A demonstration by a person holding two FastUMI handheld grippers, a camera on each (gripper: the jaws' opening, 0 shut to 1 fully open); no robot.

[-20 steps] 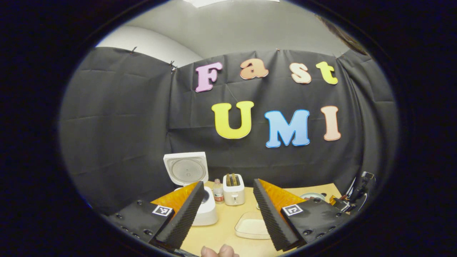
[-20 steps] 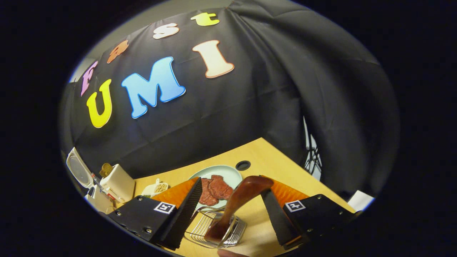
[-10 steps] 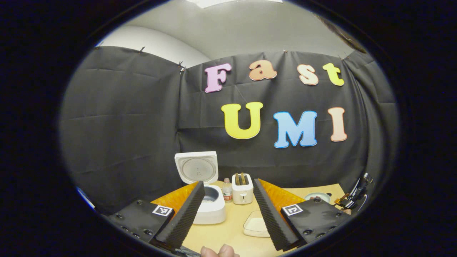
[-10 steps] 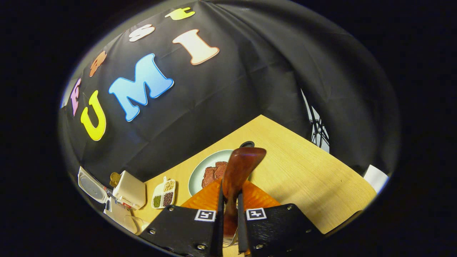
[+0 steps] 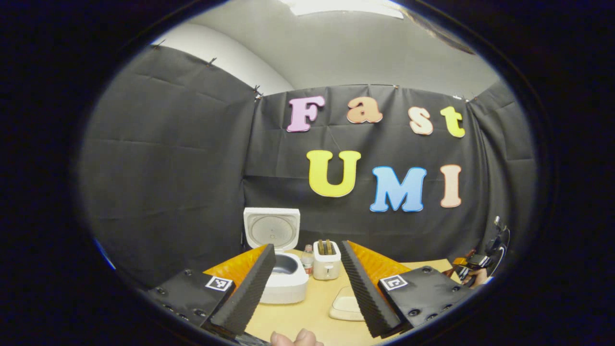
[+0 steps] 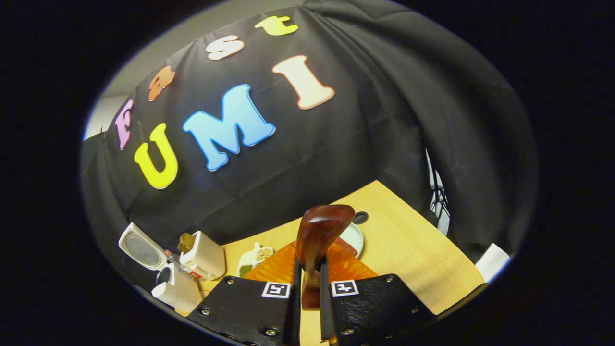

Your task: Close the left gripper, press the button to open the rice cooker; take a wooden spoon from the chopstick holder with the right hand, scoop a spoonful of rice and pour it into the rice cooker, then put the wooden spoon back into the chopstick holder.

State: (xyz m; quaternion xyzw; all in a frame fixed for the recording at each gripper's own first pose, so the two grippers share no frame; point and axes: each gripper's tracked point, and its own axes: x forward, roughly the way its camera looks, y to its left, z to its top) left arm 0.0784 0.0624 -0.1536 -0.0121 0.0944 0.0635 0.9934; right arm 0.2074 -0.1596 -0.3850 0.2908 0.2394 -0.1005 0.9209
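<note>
Right gripper (image 6: 310,288) clamping wooden spoon (image 6: 319,235), bowl pointing 12 o'clock. Rice cooker (image 6: 175,287) sitting open at 9 o'clock. Left gripper (image 5: 307,288) gaping wide, holding nothing.

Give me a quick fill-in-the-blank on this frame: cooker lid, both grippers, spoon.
1. The rice cooker has its lid ____.
2. The right hand-held gripper is shut on the wooden ____.
3. The left hand-held gripper has its fingers ____.
4. The toaster stands on the table to the ____ of the rice cooker in the left gripper view.

Missing words: open; spoon; open; right
</note>
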